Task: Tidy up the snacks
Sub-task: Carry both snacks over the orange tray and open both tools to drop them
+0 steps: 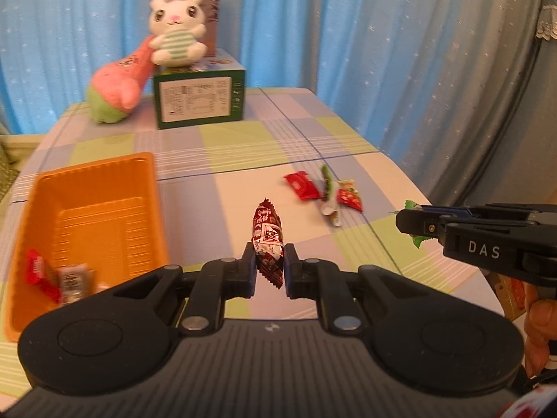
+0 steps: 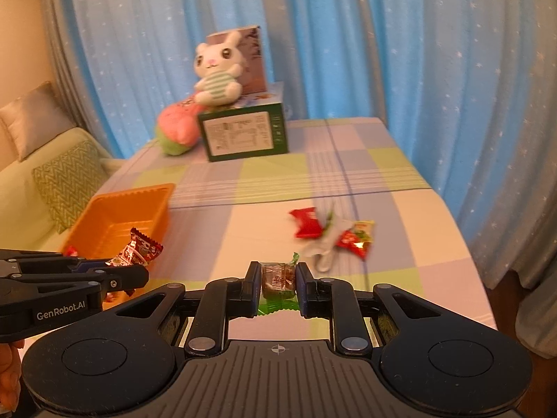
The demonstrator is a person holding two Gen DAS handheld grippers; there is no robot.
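My left gripper is shut on a dark red snack packet, held upright above the checked tablecloth. The same packet shows in the right wrist view, sticking out of the left gripper near the orange tray. My right gripper is shut on a brown candy in a green wrapper; from the left wrist view it comes in from the right with green wrapper edges showing. The orange tray lies at the left with a red packet and a silver one inside.
A red packet, a white-green one and a red-green one lie loose mid-table. At the far end stands a green box with a rabbit plush on top and a pink plush leaning on it. Blue curtains hang behind; a sofa stands left.
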